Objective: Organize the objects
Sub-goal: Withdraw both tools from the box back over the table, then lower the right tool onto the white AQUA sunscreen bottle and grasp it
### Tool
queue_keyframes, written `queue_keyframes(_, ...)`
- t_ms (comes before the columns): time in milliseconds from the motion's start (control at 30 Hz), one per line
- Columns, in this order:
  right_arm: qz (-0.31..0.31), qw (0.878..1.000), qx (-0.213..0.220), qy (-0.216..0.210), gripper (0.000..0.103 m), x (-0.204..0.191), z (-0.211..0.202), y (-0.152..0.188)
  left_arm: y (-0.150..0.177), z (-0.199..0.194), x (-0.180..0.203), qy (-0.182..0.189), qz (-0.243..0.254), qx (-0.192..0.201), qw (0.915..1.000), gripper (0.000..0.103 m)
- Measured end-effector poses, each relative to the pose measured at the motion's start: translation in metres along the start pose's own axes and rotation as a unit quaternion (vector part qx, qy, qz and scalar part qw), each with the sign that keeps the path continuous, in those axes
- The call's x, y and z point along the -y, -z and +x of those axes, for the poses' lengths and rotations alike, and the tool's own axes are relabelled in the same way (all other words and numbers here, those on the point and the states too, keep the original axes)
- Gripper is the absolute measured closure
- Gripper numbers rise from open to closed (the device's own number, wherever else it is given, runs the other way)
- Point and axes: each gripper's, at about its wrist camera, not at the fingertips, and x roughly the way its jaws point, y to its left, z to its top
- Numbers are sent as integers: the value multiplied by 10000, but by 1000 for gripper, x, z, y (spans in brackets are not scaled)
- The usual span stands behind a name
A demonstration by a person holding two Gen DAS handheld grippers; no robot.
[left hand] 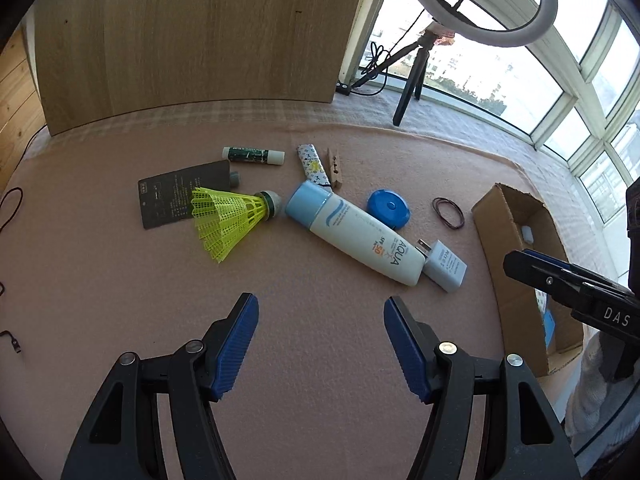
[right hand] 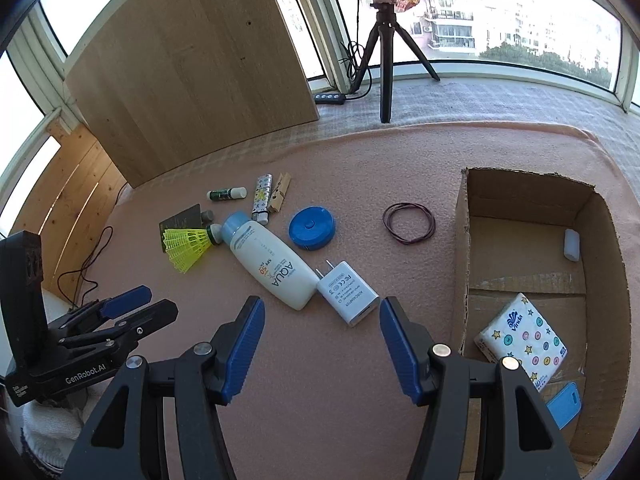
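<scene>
Cardboard box (right hand: pixel 592 248) holds tissue pack (right hand: pixel 522 336), white capsule (right hand: pixel 571 245), blue case (right hand: pixel 565 404); both jaws released.

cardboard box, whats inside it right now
Inside the cardboard box: a tissue pack, a small white object and a blue item partly hidden behind the right gripper.

- Pink blanket (right hand: pixel 360 160) covers the surface.
- Wooden board (left hand: pixel 192 36) leans upright behind it.
- Ring light (left hand: pixel 480 4) on tripod (right hand: pixel 384 52) stands before bright windows (right hand: pixel 520 12).
</scene>
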Motion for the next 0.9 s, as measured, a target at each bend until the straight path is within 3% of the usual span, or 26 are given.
queue_keyframes(333,-292,9978,-424,-426,47,-32,56,-35,16,-16,-43,-196,-324,-23,9993,34)
queue_keyframes(667,-496,9939,-841,-515,47,-53,110,-55,26,-25,-78,-366,-609,-39,9975,34)
queue_keyframes(900,-448,9938,-895,-480,47,-58,130,-62,30,-26,-91,-399,-701,-74,9967,34)
